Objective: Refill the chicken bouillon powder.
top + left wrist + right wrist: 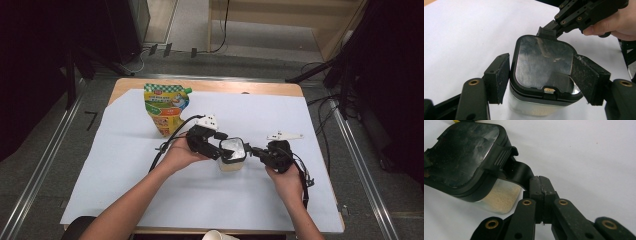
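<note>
A small box (232,155) with rounded corners sat near the middle of the desk (200,86), on a white sheet (150,185) that covered nearly all of the wooden top. Its body was clear plastic, with a pale, grainy powder showing low inside; its lid (541,63) was a glossy, scuffed clear pane in a thick black rim. The left gripper (220,149) straddled the box with its jaws apart, one rough black pad (500,77) just beside the rim on one side and the other over a corner of the lid; whether they pressed I could not tell. The right gripper (256,151) had its jaws together, pinched on a ribbed black clasp (520,171) that hung off the lid's edge. A printed yellow and green pouch (166,107) stood upright behind the box, toward the far left of the sheet. A grey floor (60,140) with metal rails ran on both sides of the desk, and the room's edges were dark.
</note>
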